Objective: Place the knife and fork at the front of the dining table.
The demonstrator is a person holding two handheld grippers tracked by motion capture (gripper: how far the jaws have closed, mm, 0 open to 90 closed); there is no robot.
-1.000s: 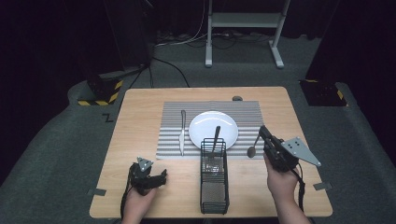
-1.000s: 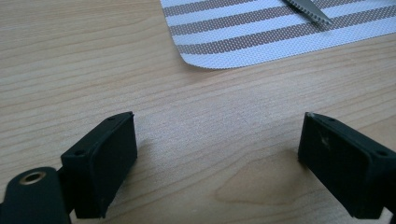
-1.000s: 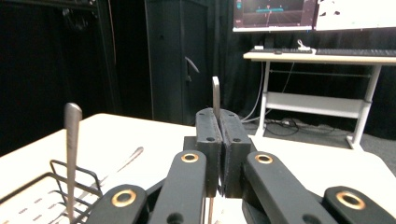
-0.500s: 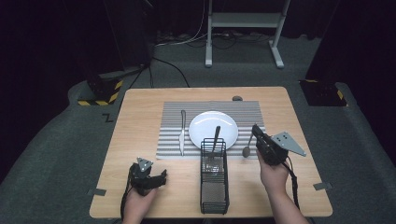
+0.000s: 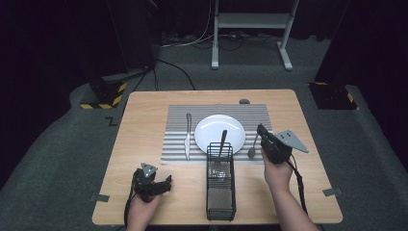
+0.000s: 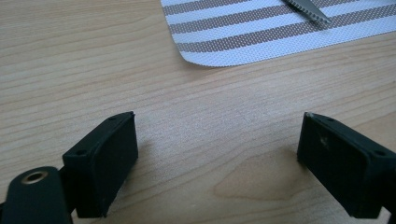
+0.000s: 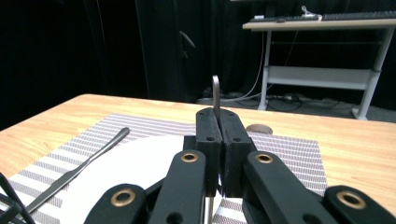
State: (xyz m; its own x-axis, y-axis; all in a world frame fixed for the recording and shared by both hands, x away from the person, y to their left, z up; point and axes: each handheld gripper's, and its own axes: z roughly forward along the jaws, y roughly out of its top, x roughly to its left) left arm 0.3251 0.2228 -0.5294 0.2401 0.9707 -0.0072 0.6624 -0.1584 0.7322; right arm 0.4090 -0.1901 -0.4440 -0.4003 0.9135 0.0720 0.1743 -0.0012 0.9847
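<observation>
My right gripper (image 5: 261, 131) is shut on the handle of a metal spoon (image 5: 252, 152), just right of the white plate (image 5: 211, 129). The spoon's bowl hangs down over the right edge of the striped placemat (image 5: 175, 144). In the right gripper view the jaws (image 7: 218, 116) are pressed together, with the spoon handle (image 7: 215, 93) sticking up above them. A knife (image 5: 187, 137) lies on the mat left of the plate. My left gripper (image 5: 166, 182) rests low at the table's front left, open and empty. In the left gripper view its jaws (image 6: 219, 128) stand wide over bare wood, near the knife tip (image 6: 308, 10).
A black wire basket (image 5: 221, 197) stands at the front centre with a metal utensil (image 5: 222, 142) upright in it, leaning toward the plate. A small dark round object (image 5: 244, 101) sits behind the mat. A white desk frame (image 5: 250, 21) stands beyond the table.
My right gripper has carried the spoon left toward the plate's right side and lower. The left gripper has stayed put and open.
</observation>
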